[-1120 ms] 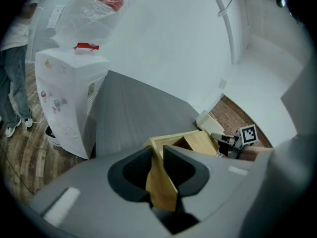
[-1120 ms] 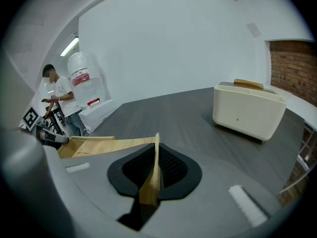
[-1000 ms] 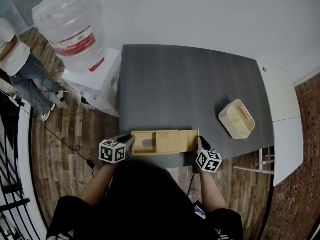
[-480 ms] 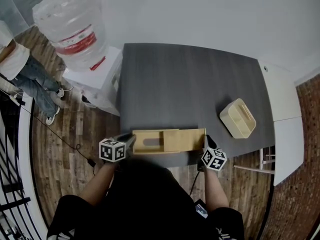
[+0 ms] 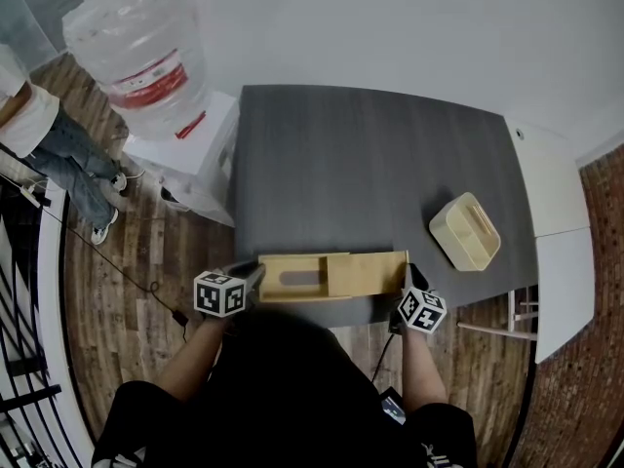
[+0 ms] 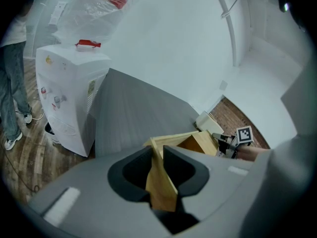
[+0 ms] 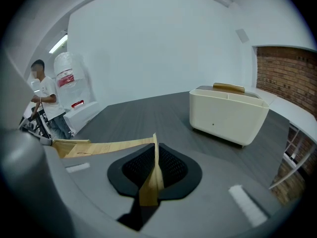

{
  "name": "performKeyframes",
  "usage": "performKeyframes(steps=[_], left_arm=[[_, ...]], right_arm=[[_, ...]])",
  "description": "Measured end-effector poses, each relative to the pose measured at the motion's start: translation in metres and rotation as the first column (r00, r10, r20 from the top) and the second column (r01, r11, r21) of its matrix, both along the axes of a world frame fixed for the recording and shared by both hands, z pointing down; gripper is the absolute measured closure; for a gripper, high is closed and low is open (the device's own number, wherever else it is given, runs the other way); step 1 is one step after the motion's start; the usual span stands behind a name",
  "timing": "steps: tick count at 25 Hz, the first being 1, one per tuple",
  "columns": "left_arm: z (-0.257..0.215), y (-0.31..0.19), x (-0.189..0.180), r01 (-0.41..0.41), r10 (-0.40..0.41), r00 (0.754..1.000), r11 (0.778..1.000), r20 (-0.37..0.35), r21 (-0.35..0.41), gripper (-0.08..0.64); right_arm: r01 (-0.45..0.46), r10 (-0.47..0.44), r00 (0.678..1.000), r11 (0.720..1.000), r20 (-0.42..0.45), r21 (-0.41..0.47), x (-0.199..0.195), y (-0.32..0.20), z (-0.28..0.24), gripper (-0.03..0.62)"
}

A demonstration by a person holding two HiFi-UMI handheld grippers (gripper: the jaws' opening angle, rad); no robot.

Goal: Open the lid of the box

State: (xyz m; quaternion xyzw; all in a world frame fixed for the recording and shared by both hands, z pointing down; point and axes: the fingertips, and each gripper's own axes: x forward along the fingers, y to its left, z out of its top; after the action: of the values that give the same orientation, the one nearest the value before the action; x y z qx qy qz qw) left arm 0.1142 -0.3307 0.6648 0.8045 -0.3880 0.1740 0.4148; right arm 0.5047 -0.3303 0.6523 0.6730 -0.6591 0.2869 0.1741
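A long wooden box lies along the near edge of the dark grey table. Its thin sliding lid sticks out past the box's right end, leaving the left part of the box uncovered. My left gripper is shut on the box's left end wall. My right gripper is shut on the right edge of the lid, whose thin board stands between the pads. In the left gripper view the right gripper shows beyond the box.
A cream container with a wooden handle stands on the table's right side, also in the right gripper view. A water dispenser with a large bottle stands off the table's left edge. A person stands at far left. A white cabinet borders the right.
My right gripper has moved to the right with the lid, which has slid further out of the box; the uncovered opening has grown. The left gripper and box have stayed put.
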Motion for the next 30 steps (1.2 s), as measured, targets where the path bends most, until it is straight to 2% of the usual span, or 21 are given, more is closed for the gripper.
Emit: performKeyframes(steps=[30], left_arm=[[0.000,-0.002,-0.004,0.044,-0.044,0.999,0.999,0.013,-0.002,0.486]], right_arm=[[-0.025,0.025,0.999,1.000,-0.045,-0.004,0.030,-0.002,0.005,0.561]])
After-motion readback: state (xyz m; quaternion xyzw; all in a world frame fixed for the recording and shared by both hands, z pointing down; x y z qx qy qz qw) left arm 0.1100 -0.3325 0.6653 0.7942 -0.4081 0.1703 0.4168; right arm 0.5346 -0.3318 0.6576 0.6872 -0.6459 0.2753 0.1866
